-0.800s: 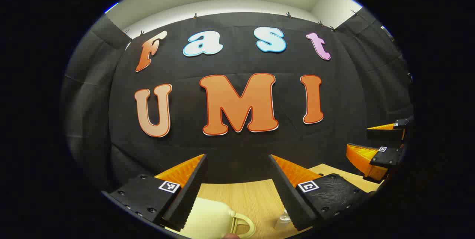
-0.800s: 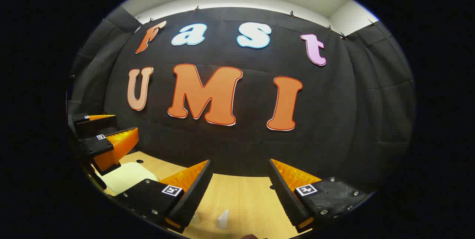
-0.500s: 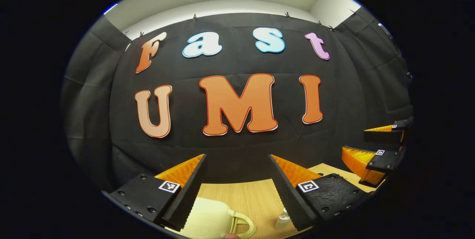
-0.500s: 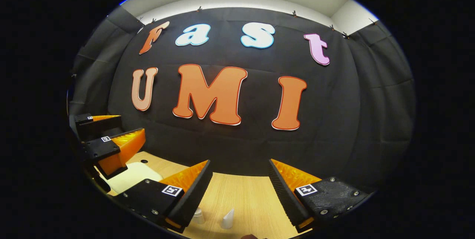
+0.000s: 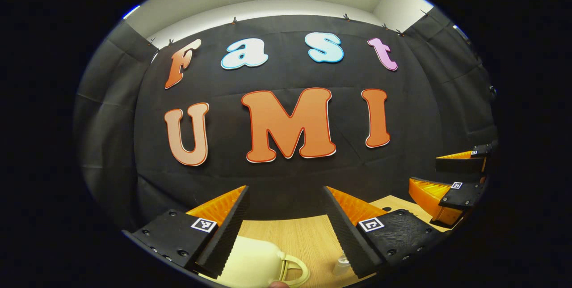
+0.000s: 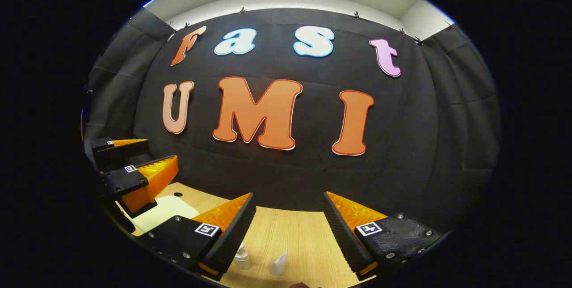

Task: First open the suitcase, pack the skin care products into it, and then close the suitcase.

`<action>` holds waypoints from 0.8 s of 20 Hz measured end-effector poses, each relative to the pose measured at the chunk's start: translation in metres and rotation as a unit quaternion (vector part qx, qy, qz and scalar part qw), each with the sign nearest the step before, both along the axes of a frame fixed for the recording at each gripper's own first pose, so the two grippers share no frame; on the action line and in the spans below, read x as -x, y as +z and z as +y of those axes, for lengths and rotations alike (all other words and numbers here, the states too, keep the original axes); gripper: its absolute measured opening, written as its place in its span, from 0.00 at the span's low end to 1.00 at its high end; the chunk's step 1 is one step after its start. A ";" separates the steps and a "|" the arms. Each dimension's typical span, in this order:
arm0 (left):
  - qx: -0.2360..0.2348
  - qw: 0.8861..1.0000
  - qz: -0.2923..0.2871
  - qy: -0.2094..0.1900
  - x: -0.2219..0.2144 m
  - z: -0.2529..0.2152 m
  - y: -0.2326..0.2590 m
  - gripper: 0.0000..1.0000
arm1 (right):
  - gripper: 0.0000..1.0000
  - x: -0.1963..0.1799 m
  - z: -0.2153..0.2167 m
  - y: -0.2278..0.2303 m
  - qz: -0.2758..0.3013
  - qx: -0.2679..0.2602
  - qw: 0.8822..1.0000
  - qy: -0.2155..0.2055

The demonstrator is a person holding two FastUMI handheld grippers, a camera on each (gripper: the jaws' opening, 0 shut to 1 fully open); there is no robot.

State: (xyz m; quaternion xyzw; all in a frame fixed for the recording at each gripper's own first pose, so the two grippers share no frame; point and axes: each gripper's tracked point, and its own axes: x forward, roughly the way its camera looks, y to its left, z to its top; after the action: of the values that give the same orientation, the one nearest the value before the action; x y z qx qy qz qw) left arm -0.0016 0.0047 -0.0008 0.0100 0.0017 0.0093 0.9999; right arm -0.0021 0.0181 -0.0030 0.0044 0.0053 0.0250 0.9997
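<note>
Cream suitcase (image 5: 254,261), closed, near left on wooden table (image 5: 304,239). Small bottle (image 6: 241,259) and white tube (image 6: 279,264) stand loose to its right, unpacked. Left gripper (image 5: 286,198) and right gripper (image 6: 289,205): fingers spread, empty, raised. Opening, packing, closing all outstanding.

The counter (image 5: 295,239) is a flat surface of light wood grain, backed by black cloth. In the left gripper view a cream suitcase (image 5: 252,263) lies on it, closed, with a looped handle (image 5: 295,272) (facing right). A small clear bottle (image 5: 342,264) stands just right of the handle. In the right gripper view the bottle (image 6: 242,259) stands beside a white cone-shaped item (image 6: 280,263), apart, with the suitcase (image 6: 163,212) farther left.
</note>
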 end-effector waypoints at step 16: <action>-0.014 1.000 0.008 -0.006 0.000 0.001 -0.006 0.99 | 0.95 -0.003 -0.002 -0.003 0.003 0.007 1.000 0.002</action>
State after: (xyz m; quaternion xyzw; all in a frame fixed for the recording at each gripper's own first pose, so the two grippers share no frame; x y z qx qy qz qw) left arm -0.0014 0.0061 -0.0071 0.0244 0.0100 0.0028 0.9996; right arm 0.0005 0.0156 -0.0061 -0.0029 0.0088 0.0270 0.9996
